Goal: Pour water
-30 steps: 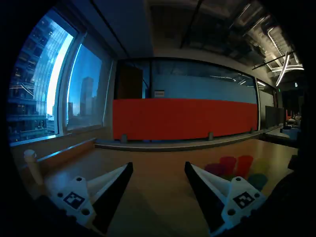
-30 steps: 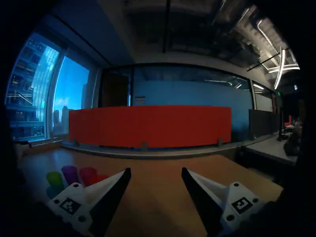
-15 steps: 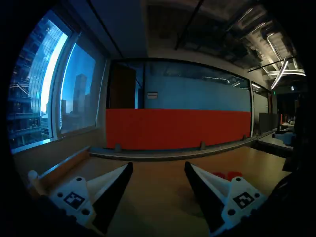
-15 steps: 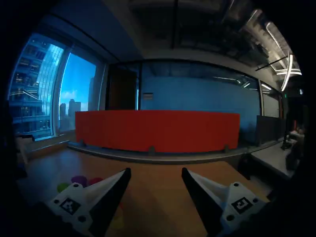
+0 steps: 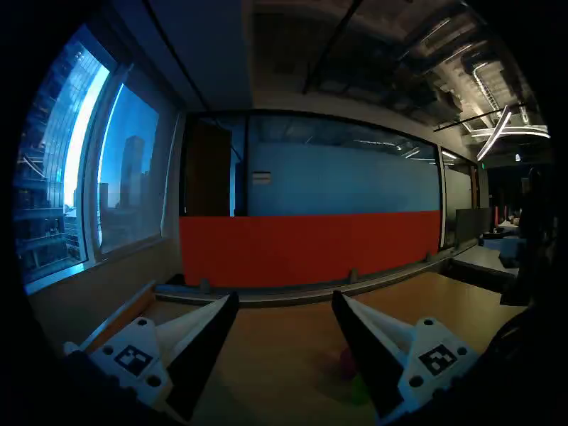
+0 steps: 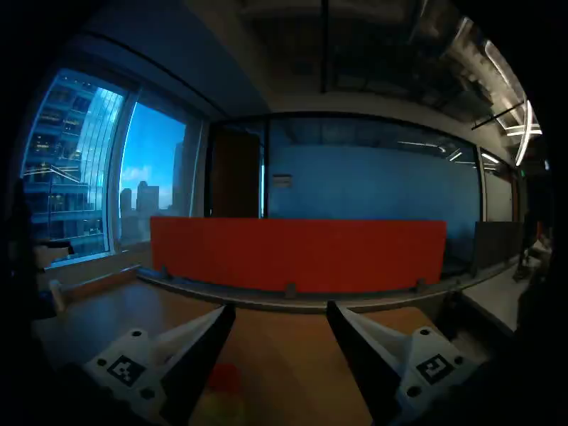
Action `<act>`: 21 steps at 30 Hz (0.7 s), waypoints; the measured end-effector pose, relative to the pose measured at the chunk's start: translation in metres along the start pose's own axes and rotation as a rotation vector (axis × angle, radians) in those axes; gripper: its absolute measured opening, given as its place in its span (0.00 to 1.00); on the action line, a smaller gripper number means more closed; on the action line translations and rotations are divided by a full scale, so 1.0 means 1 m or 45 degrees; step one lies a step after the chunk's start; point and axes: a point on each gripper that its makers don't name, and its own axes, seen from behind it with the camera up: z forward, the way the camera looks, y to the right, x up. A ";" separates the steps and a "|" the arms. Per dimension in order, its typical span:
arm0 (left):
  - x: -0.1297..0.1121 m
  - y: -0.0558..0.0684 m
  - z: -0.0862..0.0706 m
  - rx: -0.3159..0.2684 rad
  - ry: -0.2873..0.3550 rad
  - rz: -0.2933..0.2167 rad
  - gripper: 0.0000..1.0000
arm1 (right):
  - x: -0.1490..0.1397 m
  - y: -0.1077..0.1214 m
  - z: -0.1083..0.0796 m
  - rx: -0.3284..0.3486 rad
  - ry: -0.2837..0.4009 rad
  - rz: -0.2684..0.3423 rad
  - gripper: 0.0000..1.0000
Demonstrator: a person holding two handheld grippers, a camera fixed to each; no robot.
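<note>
The left claw [image 5: 284,294] stood wide open, its two white fingers spread well apart with nothing between them but the bare wooden counter [image 5: 280,358]. Low down, just inside its right-hand finger and partly hidden by that finger, lay the coloured cups [image 5: 348,363]: a reddish rim with a green one nearer the camera, both too dim and blurred to tell more. They sat beneath the claw, close to the finger's inner edge, not between the tips.

The right claw [image 6: 280,305] was likewise wide open and held nothing. A red cup [image 6: 224,376] showed low in the gap, hard against the inner edge of its left-hand finger, with a yellowish patch just below it that was too blurred to name. Whether the finger touched the cup could not be told.

Beyond both claws, at the far edge of the counter, ran a long red panel [image 5: 312,248], and off to the claws' left was a tall window [image 5: 71,184].
</note>
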 end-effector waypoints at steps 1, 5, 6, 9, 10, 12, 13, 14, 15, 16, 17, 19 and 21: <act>0.003 0.000 0.000 -0.002 0.000 -0.005 0.97 | 0.003 0.000 0.000 0.001 0.003 -0.001 0.99; 0.010 0.001 0.002 -0.027 -0.004 -0.025 0.97 | 0.008 0.000 0.000 0.006 0.008 0.000 0.99; 0.011 0.002 0.002 -0.038 -0.007 -0.030 0.97 | 0.007 0.000 0.000 0.009 0.007 0.002 0.99; 0.012 0.009 0.002 -0.082 -0.017 -0.045 0.97 | 0.005 -0.002 -0.001 0.036 -0.005 0.003 0.99; 0.012 0.012 0.002 -0.102 -0.018 -0.049 0.97 | 0.004 -0.005 -0.001 0.051 -0.010 0.000 0.99; 0.014 0.018 0.003 -0.144 -0.020 -0.059 0.97 | 0.003 -0.010 -0.002 0.086 -0.020 -0.008 0.99; 0.015 0.021 0.003 -0.165 -0.018 -0.066 0.97 | 0.003 -0.013 -0.002 0.105 -0.021 -0.012 0.99; 0.017 0.024 0.003 -0.186 -0.017 -0.072 0.97 | 0.003 -0.016 -0.003 0.125 -0.023 -0.017 0.99; 0.018 0.027 0.003 -0.209 -0.015 -0.079 0.97 | 0.004 -0.020 -0.003 0.147 -0.025 -0.021 0.99; 0.019 0.030 0.003 -0.226 -0.014 -0.082 0.97 | 0.005 -0.023 -0.004 0.169 -0.025 -0.024 0.99; 0.020 0.032 0.003 -0.243 -0.013 -0.084 0.97 | 0.006 -0.027 -0.005 0.190 -0.026 -0.028 0.99; 0.020 0.036 0.003 -0.276 -0.017 -0.084 0.97 | 0.008 -0.035 -0.007 0.238 -0.027 -0.033 0.99; 0.019 0.040 0.004 -0.307 -0.025 -0.078 0.97 | 0.011 -0.043 -0.009 0.289 -0.027 -0.038 0.99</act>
